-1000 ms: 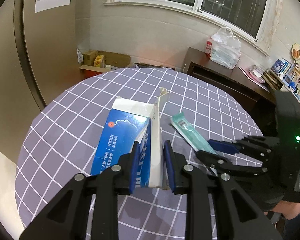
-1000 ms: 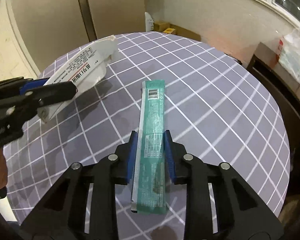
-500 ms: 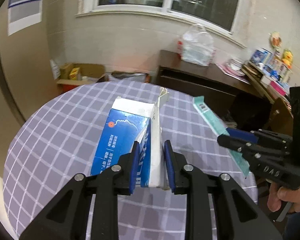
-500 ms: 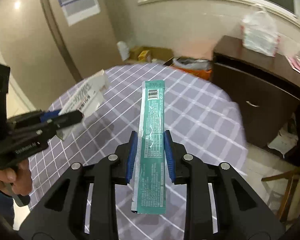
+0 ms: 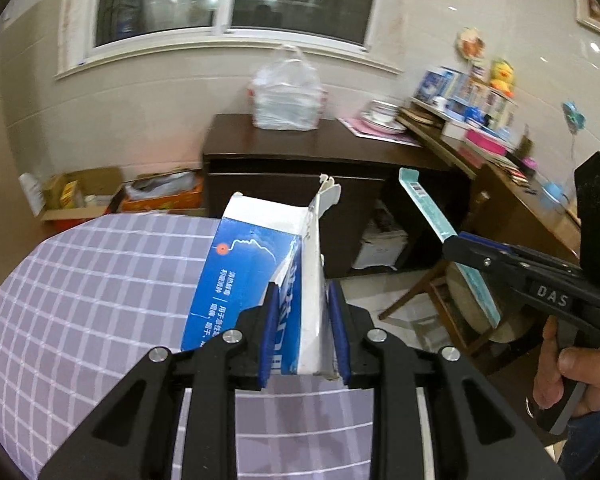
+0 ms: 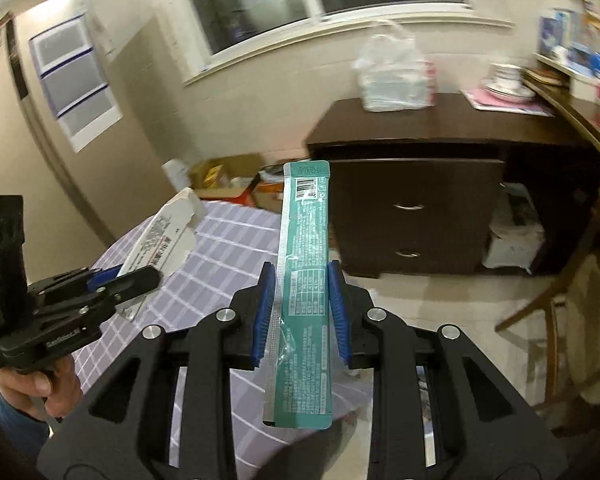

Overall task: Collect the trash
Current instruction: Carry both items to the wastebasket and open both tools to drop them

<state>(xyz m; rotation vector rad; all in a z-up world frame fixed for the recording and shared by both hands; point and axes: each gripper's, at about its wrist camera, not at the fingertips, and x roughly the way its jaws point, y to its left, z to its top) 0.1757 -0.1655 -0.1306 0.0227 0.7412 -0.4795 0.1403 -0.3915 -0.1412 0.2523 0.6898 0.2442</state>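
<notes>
Room: household interior at night, dark window [image 5: 236,0] above a pale tiled wall, a dark wooden cabinet [image 6: 416,184] under it with a white plastic bag [image 5: 286,92] on top.
Surface: round counter [image 5: 80,300] under a lilac cloth checked with white lines, at the lower left of the left wrist view.
Clutter: cardboard boxes [image 5: 80,192] on the floor beside the cabinet; a shelf of small boxes and a yellow duck toy [image 5: 500,74] along the right wall; a wooden chair [image 6: 556,312] at the right edge of the right wrist view.
Left tongs: left tongs [image 5: 304,336] closed on a flattened blue-and-white carton [image 5: 252,276], blue pads pressing both sides of its near end; the torn white flap points away from the camera.
Carton position: lifted clear of the counter, held over its far edge, with the cabinet behind its top.
Right tongs: right tongs [image 6: 302,312] closed on a long teal wrapper [image 6: 304,280], pads clamped on its two long edges about midway along it.
Wrapper position: in the air, barcode end farthest from the camera and set against the cabinet front; its near end hangs out below the pads.
Pairing: both tools side by side and apart, each visible in the other's camera, neither piece of trash touching the other.
Hands: a hand [image 5: 572,368] grips the right tool's handle; another hand [image 6: 36,384] with a blue sleeve grips the left one.
</notes>
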